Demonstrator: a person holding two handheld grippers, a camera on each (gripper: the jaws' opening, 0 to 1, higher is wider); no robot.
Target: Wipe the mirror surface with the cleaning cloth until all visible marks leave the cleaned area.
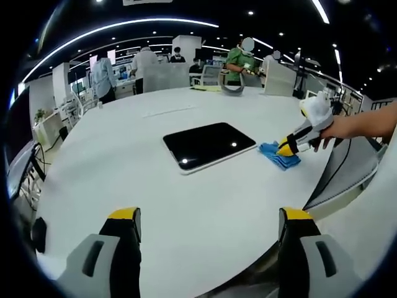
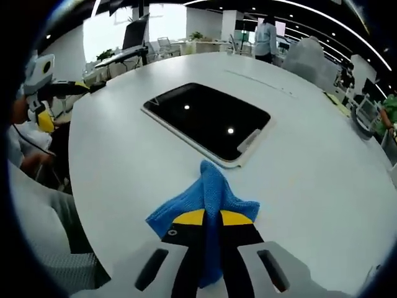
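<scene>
In the left gripper view, the left claw (image 1: pixel 208 226) hovers released, jaws wide apart, over the near edge of the white desk (image 1: pixel 124 155). The mirror (image 1: pixel 209 146) lies flat mid-desk, dark and reflecting ceiling lights. Just right of it, near the desk's right edge, the right claw (image 1: pixel 284 148) is clenched on the blue cloth (image 1: pixel 279 155). In the right gripper view, the cloth (image 2: pixel 208 198) bunches between its jaws, touching the desk (image 2: pixel 310 174) just short of the mirror (image 2: pixel 208 121).
</scene>
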